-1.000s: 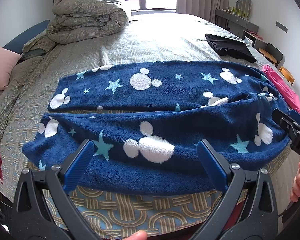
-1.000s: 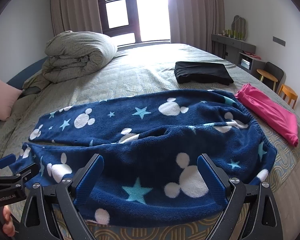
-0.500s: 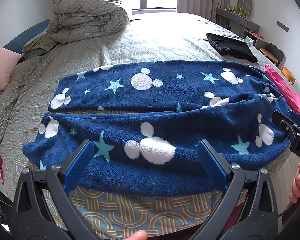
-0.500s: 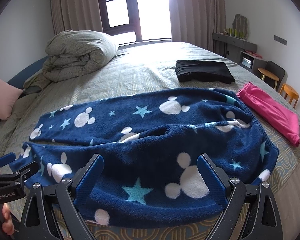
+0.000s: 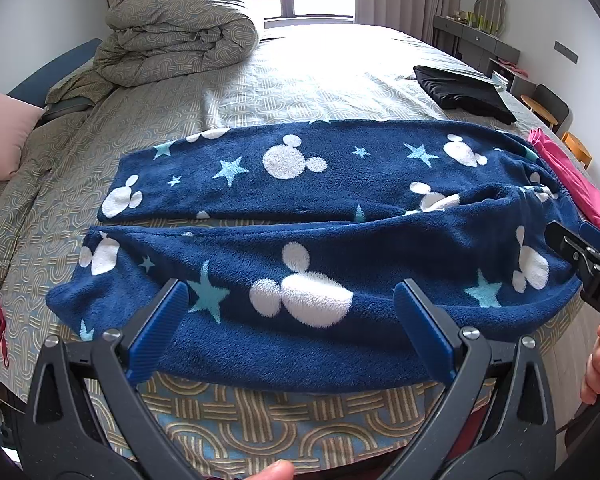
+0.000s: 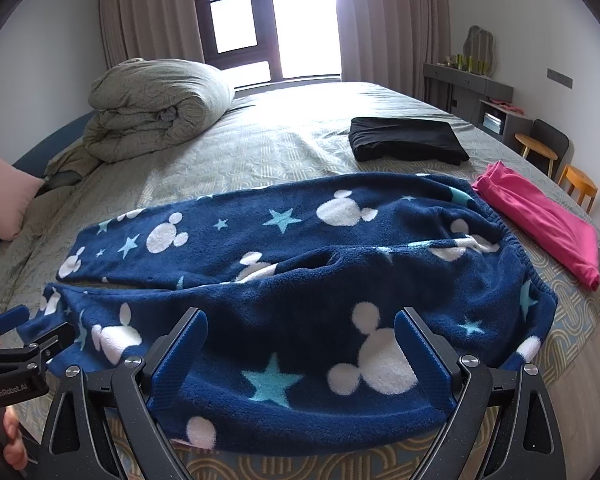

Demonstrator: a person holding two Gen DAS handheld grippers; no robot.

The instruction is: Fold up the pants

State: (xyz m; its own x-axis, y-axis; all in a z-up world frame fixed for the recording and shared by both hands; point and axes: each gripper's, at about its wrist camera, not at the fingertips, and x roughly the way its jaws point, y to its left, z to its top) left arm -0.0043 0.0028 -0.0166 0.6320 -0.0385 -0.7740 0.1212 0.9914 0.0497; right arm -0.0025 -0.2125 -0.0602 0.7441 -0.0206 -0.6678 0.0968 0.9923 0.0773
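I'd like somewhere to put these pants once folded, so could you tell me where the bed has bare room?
The widest bare sheet lies beyond the pants, between the duvet and the black garment. A thin strip runs along the near bed edge. The right side is crowded: the pink garment lies beside the waistband.

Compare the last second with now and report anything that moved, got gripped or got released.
Almost nothing changed. Both views drift very slightly; neither gripper took hold of or released anything. The left gripper and right gripper stay open above the near edge of the blue pants, which lie spread flat as before. The pink garment and black garment have not moved.
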